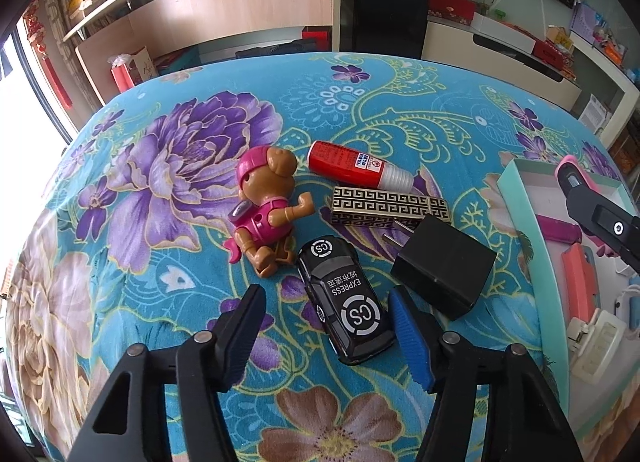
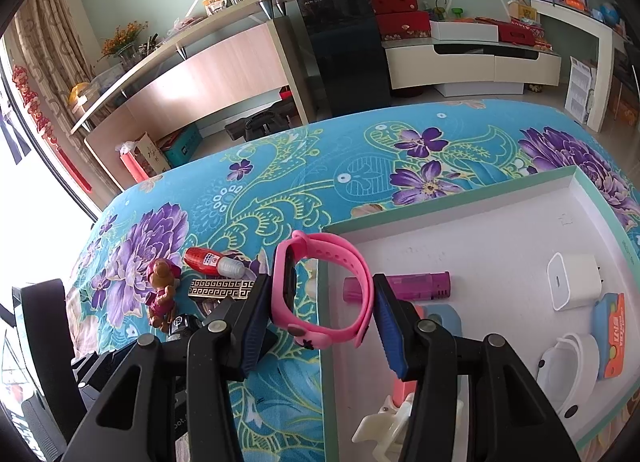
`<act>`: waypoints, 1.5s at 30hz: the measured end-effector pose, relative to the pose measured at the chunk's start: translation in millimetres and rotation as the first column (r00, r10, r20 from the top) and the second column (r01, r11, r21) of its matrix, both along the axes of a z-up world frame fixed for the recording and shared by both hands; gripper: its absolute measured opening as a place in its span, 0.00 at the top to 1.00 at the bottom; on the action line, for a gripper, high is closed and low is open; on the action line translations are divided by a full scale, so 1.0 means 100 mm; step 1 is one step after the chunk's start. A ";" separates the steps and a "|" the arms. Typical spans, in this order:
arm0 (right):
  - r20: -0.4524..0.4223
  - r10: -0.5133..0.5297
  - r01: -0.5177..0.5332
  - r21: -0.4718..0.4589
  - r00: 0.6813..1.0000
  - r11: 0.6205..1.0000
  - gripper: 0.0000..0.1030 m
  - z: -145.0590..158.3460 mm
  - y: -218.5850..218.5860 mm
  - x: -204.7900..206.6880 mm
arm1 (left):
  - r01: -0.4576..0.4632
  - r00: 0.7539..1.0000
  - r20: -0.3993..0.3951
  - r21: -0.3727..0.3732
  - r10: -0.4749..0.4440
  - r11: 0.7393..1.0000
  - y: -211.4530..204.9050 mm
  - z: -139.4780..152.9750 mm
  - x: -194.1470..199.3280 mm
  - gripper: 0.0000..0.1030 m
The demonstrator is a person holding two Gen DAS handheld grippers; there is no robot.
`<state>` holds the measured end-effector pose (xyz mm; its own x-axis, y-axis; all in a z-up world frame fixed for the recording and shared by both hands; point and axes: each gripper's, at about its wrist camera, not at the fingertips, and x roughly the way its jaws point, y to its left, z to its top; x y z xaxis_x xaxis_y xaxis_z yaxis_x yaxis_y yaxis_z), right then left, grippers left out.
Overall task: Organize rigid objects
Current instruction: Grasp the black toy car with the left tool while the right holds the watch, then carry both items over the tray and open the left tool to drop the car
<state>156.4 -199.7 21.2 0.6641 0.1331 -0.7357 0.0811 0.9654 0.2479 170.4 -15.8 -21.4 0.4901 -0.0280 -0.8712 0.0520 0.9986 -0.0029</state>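
presently the pink watch band (image 2: 320,294) is held clamped between the pads of the right gripper (image 2: 320,326), straddling the near-left wall of the box (image 2: 440,218); the box floor lies just rightward. the left gripper (image 1: 326,336) is spread apart around the black toy car (image 1: 344,298).

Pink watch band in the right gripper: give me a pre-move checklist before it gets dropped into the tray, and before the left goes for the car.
1. Right gripper grips the pink silicone watch band: ok, both pads touch it.
2. Band fully over the shallow white tray with the teal rim: not ok, it straddles the tray's left wall.
3. Landing spot free: cannot tell; the magenta plastic lighter lies just behind.
4. Left gripper open: ok.
5. Black toy car marked EXPRESS between the left fingers: ok, untouched.
6. Black plug adapter clear of the right finger: not ok, very close.
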 end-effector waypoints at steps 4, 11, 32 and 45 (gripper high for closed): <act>-0.006 -0.005 0.005 0.002 1.000 1.000 0.50 -0.02 -0.02 0.00 | -0.034 0.999 0.008 -0.016 0.034 0.999 0.10 0.02 0.00 0.41; -0.015 -0.006 0.006 0.004 1.000 1.000 0.50 -0.04 -0.01 0.01 | -0.035 0.999 0.018 0.017 0.035 0.999 0.06 -0.02 0.04 0.41; -0.041 -0.012 0.012 0.011 0.999 1.000 0.50 -0.09 -0.02 0.03 | -0.014 1.000 0.023 0.007 0.014 1.000 -0.03 -0.07 0.13 0.63; 0.019 -0.082 0.082 -0.009 0.996 0.997 0.50 0.12 -0.28 -0.09 | 0.107 0.974 0.207 -0.051 -0.094 0.993 -0.37 0.53 -0.10 0.63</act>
<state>147.4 -227.4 32.8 0.6860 0.0705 -0.7242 0.1555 0.9581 0.2405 160.8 -52.9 31.3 0.6493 -0.1370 -0.7481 0.1583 0.9864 -0.0433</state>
